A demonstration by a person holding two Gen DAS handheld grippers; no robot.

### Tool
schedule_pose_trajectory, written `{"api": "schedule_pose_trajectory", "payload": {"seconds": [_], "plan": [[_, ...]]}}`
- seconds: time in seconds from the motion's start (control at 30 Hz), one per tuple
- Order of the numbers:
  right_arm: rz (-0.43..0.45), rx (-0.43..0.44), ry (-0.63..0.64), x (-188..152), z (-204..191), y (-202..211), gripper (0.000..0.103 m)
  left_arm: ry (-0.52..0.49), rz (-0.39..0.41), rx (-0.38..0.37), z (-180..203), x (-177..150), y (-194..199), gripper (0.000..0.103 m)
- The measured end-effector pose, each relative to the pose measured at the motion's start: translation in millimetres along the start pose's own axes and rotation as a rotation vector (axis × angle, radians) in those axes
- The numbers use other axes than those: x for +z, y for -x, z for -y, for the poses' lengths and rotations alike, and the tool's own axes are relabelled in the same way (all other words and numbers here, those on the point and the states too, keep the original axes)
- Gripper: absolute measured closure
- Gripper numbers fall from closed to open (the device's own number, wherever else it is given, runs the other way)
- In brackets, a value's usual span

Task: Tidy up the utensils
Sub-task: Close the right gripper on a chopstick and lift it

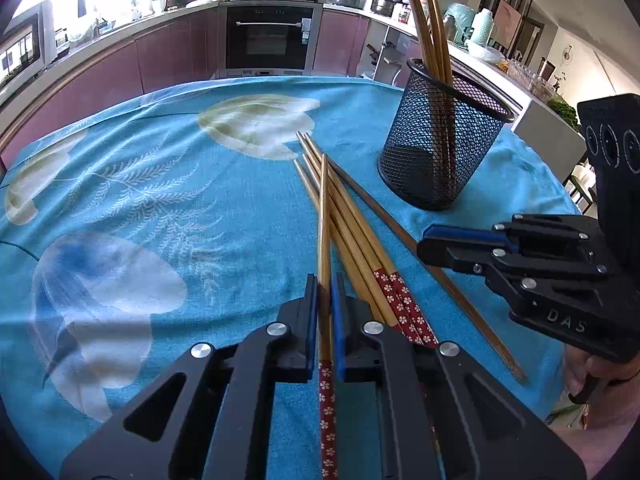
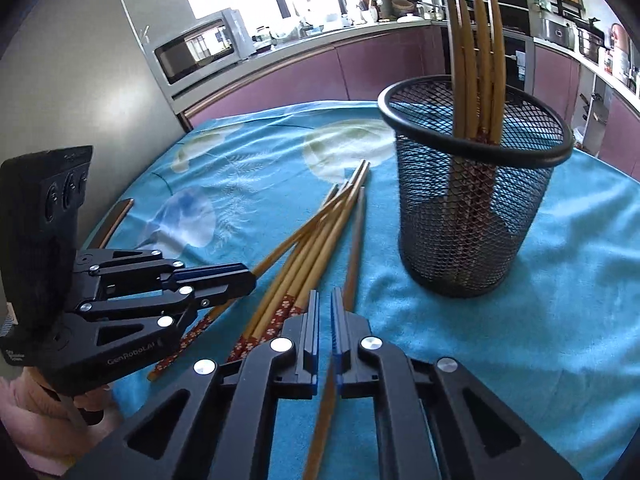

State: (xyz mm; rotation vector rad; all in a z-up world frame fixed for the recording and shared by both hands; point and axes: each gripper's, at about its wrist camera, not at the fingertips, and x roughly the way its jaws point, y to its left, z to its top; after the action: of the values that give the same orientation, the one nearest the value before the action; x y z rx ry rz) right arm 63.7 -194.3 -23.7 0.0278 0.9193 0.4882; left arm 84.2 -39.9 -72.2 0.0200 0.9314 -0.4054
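Note:
A black mesh cup (image 1: 440, 136) (image 2: 476, 204) stands on the blue cloth with several bamboo chopsticks (image 2: 476, 52) upright in it. A loose pile of chopsticks (image 1: 352, 232) (image 2: 308, 236) with red flowered ends lies left of the cup. My left gripper (image 1: 325, 292) (image 2: 240, 278) is shut on one flowered chopstick (image 1: 324, 220), raised a little over the pile. My right gripper (image 2: 326, 304) (image 1: 424, 240) is shut just above a plain brown chopstick (image 2: 354, 248) that lies on the cloth.
The table has a blue floral cloth (image 1: 140, 200) (image 2: 540, 320). Purple kitchen cabinets, an oven (image 1: 272, 36) and a microwave (image 2: 196, 48) stand behind. The table edge drops off close behind the cup.

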Motion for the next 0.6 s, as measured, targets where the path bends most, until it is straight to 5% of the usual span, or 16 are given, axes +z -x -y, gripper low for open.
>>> {"api": "schedule_pose_trajectory", "payload": {"seconds": [0.07,0.2,0.33,0.6], "plan": [[-0.011,-0.024,0.009,2,0,-4,0.081,-0.003,-0.004,0.0,-2,0,-2,0.094],[-0.035,-0.074,0.039,1,-2,-15,0.08,-0.009,-0.01,-0.001,-2,2,-5,0.089],[-0.026,-0.081,0.042,3,-1,-18,0.095,-0.023,-0.012,0.004,0,5,-8,0.085],[0.037,0.006,-0.021,1,9,1,0.097,0.009,-0.011,-0.014,-4,7,-6,0.095]]}}
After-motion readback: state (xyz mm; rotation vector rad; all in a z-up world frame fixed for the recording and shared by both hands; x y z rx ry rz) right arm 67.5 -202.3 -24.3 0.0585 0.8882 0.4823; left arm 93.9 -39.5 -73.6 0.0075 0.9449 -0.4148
